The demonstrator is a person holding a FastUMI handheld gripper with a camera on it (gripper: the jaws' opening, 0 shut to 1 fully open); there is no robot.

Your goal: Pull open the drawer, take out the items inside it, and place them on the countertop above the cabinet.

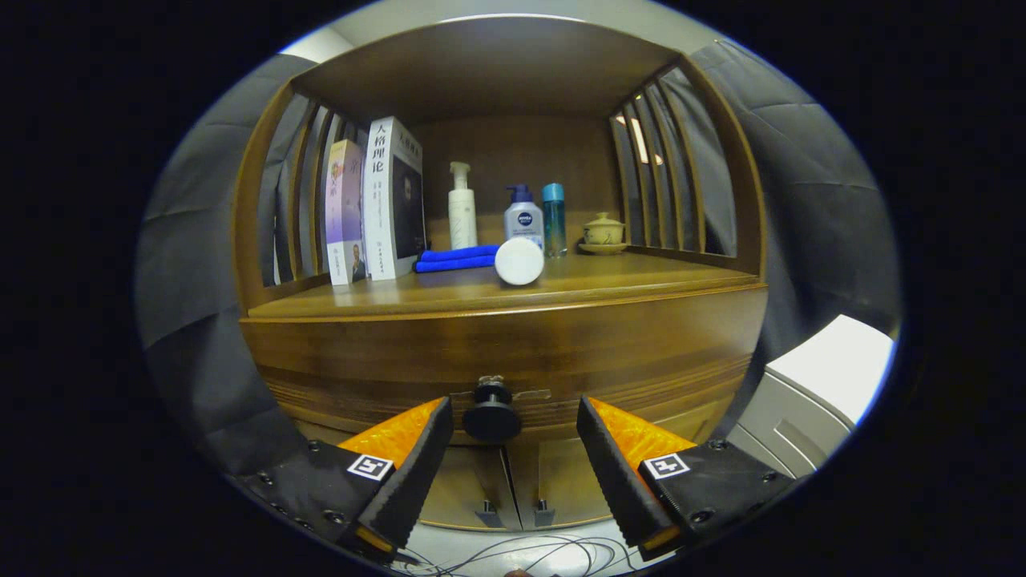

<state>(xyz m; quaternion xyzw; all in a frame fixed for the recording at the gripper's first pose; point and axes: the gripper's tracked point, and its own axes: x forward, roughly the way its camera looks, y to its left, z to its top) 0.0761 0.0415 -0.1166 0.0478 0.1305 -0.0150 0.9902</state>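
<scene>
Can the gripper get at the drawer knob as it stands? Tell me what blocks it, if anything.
Probably yes. The gripper is open, and the drawer knob sits between its fingers, nearer the left one. Nothing lies between them and the knob; the drawer looks closed.

countertop (641, 284), books (377, 208), cloth (455, 260), bottles (523, 216)

The scene is dimly but evenly lit from above, a soft sheen being seen on the countertop (497, 298). Straight lines are bowed toward the rim, and focus is kept throughout.
</scene>
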